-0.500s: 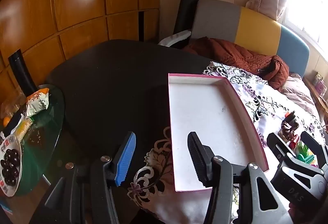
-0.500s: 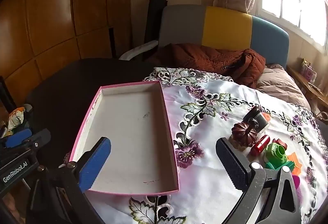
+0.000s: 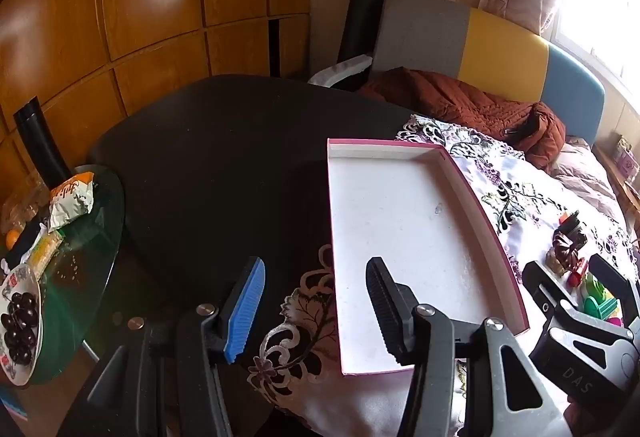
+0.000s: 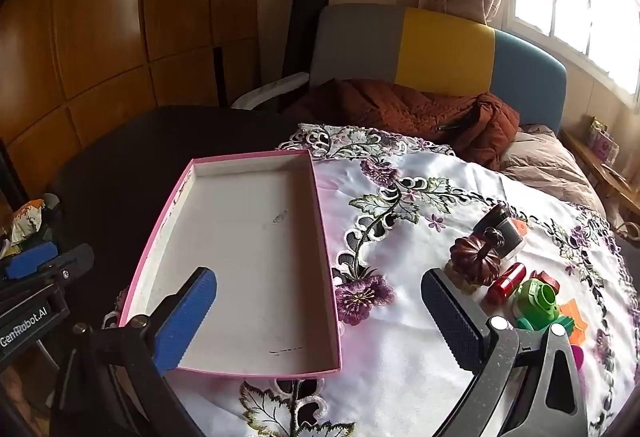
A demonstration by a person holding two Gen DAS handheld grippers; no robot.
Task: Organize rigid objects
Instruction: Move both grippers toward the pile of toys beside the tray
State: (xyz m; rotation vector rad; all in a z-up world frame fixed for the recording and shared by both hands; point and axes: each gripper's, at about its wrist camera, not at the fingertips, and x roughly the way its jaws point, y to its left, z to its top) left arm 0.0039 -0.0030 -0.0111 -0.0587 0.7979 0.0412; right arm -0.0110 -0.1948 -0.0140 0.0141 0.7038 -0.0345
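Observation:
An empty pink-rimmed white box [image 4: 248, 237] lies on the embroidered white cloth; it also shows in the left wrist view [image 3: 404, 237]. Right of it sits a cluster of small objects: a brown pumpkin [image 4: 476, 261], a red cylinder [image 4: 506, 283], a green toy camera [image 4: 536, 301] and a black-and-white item [image 4: 502, 229]. My right gripper [image 4: 320, 317] is open and empty, above the box's near right corner. My left gripper [image 3: 316, 309] is open and empty at the box's near left edge. The right gripper also shows in the left wrist view [image 3: 576, 289].
The black table [image 3: 224, 157] extends left of the cloth [image 4: 420, 337]. A glass side table [image 3: 80, 249] with snacks and a plate of dark fruit [image 3: 18, 321] stands far left. A sofa with a rust jacket [image 4: 420, 113] is behind. Wooden panels line the wall.
Both grippers have shifted only slightly; the view sits a touch closer to the box. Nothing was grasped or moved.

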